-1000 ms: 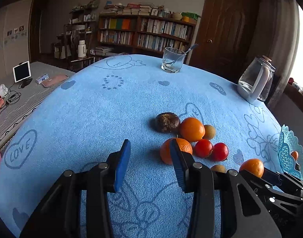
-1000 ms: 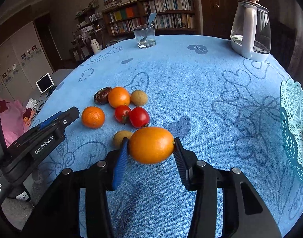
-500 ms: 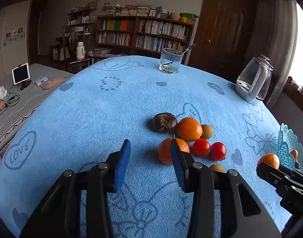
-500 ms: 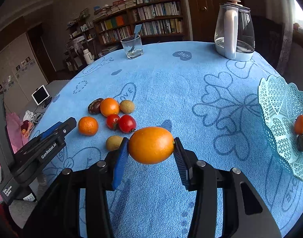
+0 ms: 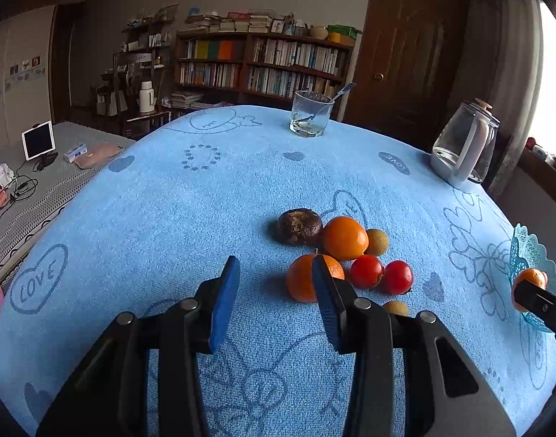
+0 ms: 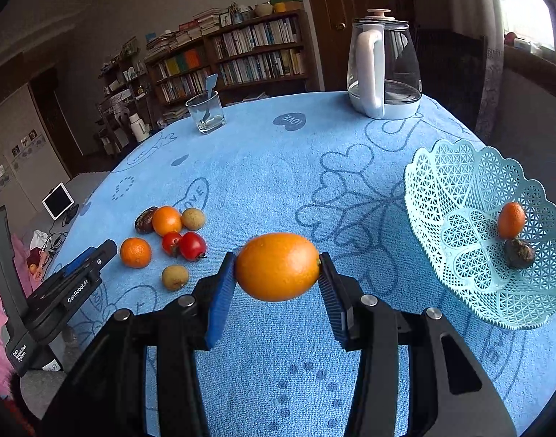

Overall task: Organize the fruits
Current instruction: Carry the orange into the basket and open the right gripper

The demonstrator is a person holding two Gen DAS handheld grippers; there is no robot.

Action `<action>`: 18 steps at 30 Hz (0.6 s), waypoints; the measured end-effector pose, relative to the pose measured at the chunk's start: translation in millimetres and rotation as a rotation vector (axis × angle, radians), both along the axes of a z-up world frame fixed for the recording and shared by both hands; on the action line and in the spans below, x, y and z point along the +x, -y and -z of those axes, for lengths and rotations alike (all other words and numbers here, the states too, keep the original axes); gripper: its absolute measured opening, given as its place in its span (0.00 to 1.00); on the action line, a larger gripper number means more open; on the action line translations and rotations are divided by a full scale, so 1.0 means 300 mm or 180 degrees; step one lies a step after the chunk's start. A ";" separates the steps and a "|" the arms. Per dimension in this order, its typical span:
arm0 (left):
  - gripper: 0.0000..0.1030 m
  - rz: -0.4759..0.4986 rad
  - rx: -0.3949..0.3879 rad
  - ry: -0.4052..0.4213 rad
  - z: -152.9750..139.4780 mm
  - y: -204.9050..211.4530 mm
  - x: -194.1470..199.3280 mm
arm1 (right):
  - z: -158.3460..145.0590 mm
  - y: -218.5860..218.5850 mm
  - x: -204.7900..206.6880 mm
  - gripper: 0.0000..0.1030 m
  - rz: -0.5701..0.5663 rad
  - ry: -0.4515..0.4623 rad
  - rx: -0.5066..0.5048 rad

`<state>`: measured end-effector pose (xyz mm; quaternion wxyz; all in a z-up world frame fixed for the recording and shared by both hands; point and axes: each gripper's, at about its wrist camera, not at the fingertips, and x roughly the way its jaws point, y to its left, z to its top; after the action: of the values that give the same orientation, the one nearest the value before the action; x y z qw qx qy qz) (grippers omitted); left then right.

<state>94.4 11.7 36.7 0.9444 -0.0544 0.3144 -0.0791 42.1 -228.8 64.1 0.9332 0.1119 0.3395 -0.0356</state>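
My right gripper (image 6: 277,273) is shut on a large orange (image 6: 277,266) and holds it above the blue cloth, left of a turquoise lattice basket (image 6: 456,167). The basket holds a small orange fruit (image 6: 511,219) and a dark fruit (image 6: 519,253). A cluster of fruit lies at the left: two oranges (image 6: 135,252), two red tomatoes (image 6: 193,245), a dark fruit (image 6: 145,219) and small brownish fruits (image 6: 174,277). My left gripper (image 5: 274,287) is open and empty, just left of the near orange (image 5: 303,283) of that cluster.
A glass kettle (image 6: 383,69) stands at the table's far right and a glass with a spoon (image 6: 206,112) at the far edge. The left gripper body (image 6: 59,291) shows at the left in the right wrist view. Bookshelves and a door stand behind.
My right gripper has carried the large orange to the right, toward the basket, which now shows fully. The left gripper has barely moved.
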 end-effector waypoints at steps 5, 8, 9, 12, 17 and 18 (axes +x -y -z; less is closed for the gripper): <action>0.40 -0.0001 0.0001 0.0001 0.001 -0.002 -0.001 | -0.017 0.061 -0.037 0.45 0.0162 0.0056 -0.0013; 0.40 -0.0005 0.0007 0.0005 0.002 -0.003 -0.001 | -0.026 0.106 -0.059 0.45 0.0289 0.0086 -0.0010; 0.40 -0.0006 0.0009 0.0005 0.002 -0.002 0.000 | -0.030 0.123 -0.067 0.45 0.0337 0.0096 -0.0010; 0.40 -0.0008 0.0009 0.0008 0.002 -0.006 -0.002 | -0.039 0.176 -0.088 0.45 0.0487 0.0122 0.0008; 0.40 -0.0020 0.0024 0.0012 0.004 -0.016 -0.001 | -0.049 0.252 -0.125 0.45 0.0708 0.0163 0.0008; 0.40 -0.0021 0.0026 0.0013 0.006 -0.018 -0.004 | -0.051 0.267 -0.132 0.45 0.0751 0.0168 0.0007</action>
<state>93.3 17.1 34.9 0.9455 -0.0515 0.3126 -0.0748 2.5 -309.0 79.4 0.9310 0.1531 0.2993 -0.1418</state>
